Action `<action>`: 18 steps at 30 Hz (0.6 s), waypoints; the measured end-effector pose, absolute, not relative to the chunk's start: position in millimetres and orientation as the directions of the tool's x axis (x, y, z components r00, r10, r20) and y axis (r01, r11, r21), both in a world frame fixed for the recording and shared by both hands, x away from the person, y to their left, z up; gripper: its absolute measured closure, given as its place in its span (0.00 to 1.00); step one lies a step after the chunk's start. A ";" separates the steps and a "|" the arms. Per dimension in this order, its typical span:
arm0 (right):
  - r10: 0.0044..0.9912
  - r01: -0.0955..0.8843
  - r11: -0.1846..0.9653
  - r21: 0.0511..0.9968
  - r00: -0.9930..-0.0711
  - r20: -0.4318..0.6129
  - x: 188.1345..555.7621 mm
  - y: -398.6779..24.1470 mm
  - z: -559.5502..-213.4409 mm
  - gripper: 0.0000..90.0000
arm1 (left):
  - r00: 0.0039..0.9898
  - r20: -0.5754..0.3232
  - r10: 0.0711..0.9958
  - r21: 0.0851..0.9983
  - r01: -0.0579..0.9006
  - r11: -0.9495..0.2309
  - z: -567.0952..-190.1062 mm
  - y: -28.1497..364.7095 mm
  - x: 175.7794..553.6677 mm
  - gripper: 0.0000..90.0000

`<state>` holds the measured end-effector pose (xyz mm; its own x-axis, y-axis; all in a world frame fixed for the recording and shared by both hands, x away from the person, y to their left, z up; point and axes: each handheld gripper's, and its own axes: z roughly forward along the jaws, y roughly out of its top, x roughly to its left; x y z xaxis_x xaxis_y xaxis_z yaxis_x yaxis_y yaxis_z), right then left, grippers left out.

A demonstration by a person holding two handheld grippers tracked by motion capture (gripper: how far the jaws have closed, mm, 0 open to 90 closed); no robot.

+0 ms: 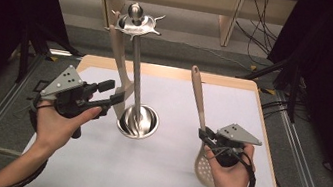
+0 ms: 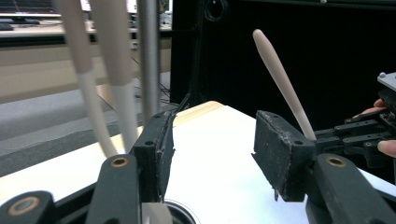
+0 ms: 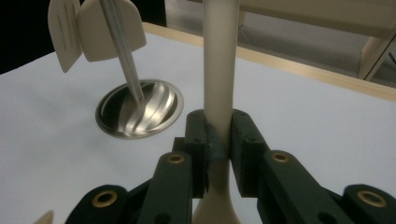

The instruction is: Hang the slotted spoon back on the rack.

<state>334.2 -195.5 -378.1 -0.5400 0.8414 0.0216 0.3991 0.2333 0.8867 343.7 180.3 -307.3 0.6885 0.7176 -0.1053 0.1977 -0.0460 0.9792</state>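
At the table's right, I am pinching the slotted spoon (image 1: 200, 114) in the right gripper (image 1: 211, 142) (left gripper (image 1: 113, 92) spread); lifting toward the rack's hooks (image 1: 138, 22), I am keeping its handle upright.

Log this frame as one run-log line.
right gripper: jaws shut on beige slotted spoon handle | left gripper: jaws open beside steel utensil stand | two beige utensils hanging on stand

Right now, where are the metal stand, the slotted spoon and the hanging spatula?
stand (image 1: 138, 122): high view, on its round steel base.
spoon (image 1: 197, 98): high view, on its handle above the right gripper (image 1: 207, 139).
spatula (image 3: 111, 32): right gripper view, on its blade beside the stand's pole.
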 end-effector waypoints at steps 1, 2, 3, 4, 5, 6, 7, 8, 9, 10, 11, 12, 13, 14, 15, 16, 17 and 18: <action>0.845 0.411 0.224 0.883 -0.533 0.034 331.8 -194.0 -377.1 0.88 | 0.693 -0.105 0.713 0.979 0.198 -0.048 -307.3 178.0 343.9 0.52; 0.846 0.427 0.218 0.878 -0.531 0.048 329.8 -192.5 -375.4 0.88 | 0.699 -0.102 0.708 0.979 0.197 -0.053 -307.3 175.0 344.4 0.52; 0.839 0.398 0.236 0.886 -0.544 0.021 330.7 -192.1 -375.5 0.88 | 0.701 -0.101 0.706 0.979 0.198 -0.057 -307.3 173.2 344.6 0.52; 0.840 0.400 0.226 0.888 -0.542 0.030 329.4 -190.5 -374.7 0.88 | 0.706 -0.099 0.702 0.978 0.198 -0.061 -307.4 170.4 344.9 0.52; 0.832 0.390 0.225 0.893 -0.554 0.032 329.6 -188.6 -374.5 0.88 | 0.710 -0.097 0.698 0.978 0.198 -0.066 -307.6 167.7 345.1 0.51; 0.830 0.386 0.232 0.893 -0.557 0.025 328.9 -187.8 -373.1 0.88 | 0.713 -0.093 0.695 0.978 0.197 -0.071 -307.6 164.9 345.4 0.51; 0.826 0.376 0.237 0.896 -0.564 0.019 328.7 -186.6 -371.8 0.88 | 0.720 -0.094 0.688 0.978 0.197 -0.072 -307.7 162.0 346.1 0.51; 0.819 0.355 0.254 0.900 -0.574 -0.004 329.6 -186.2 -371.2 0.88 | 0.722 -0.091 0.686 0.977 0.197 -0.078 -307.4 159.6 346.4 0.51; 0.818 0.344 0.250 0.905 -0.575 -0.008 329.0 -184.3 -368.6 0.88 | 0.727 -0.088 0.681 0.977 0.196 -0.082 -306.9 154.9 347.8 0.51; 0.817 0.348 0.235 0.908 -0.577 0.010 328.5 -182.5 -368.1 0.88 | 0.727 -0.088 0.681 0.977 0.196 -0.082 -306.9 154.9 347.8 0.51; 0.819 0.353 0.240 0.904 -0.573 0.007 327.3 -181.9 -366.5 0.88 | 0.730 -0.084 0.678 0.977 0.194 -0.088 -306.6 150.3 349.6 0.50; 0.811 0.328 0.252 0.911 -0.585 -0.013 328.2 -181.7 -365.9 0.88 | 0.730 -0.084 0.678 0.977 0.194 -0.088 -306.6 150.3 349.6 0.50; 0.811 0.328 0.252 0.911 -0.585 -0.013 328.2 -181.7 -365.9 0.88 | 0.734 -0.081 0.675 0.977 0.193 -0.093 -306.4 148.1 350.4 0.50; 0.813 0.332 0.252 0.909 -0.582 -0.013 327.2 -181.0 -364.6 0.88 | 0.736 -0.083 0.671 0.977 0.193 -0.090 -306.2 145.6 351.2 0.50; 0.816 0.329 0.251 0.910 -0.578 -0.016 326.4 -180.8 -363.7 0.88 | 0.740 -0.086 0.667 0.977 0.195 -0.090 -305.8 143.6 351.6 0.50; 0.813 0.320 0.250 0.914 -0.582 -0.019 326.7 -180.1 -363.8 0.88 | 0.742 -0.086 0.664 0.977 0.194 -0.090 -305.3 141.7 352.0 0.50; 0.815 0.334 0.244 0.910 -0.580 -0.006 325.5 -179.1 -363.3 0.88 | 0.746 -0.090 0.660 0.977 0.194 -0.085 -304.6 139.5 352.4 0.50; 0.814 0.322 0.248 0.914 -0.581 -0.017 325.5 -179.2 -363.1 0.88 | 0.748 -0.088 0.658 0.978 0.192 -0.086 -304.1 138.5 352.7 0.50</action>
<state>325.5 -179.2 -363.1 -0.5807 0.8139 -0.0166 0.3218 0.2482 0.9137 352.7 138.5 -304.1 0.7479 0.6579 -0.0885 0.1917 -0.0864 0.9776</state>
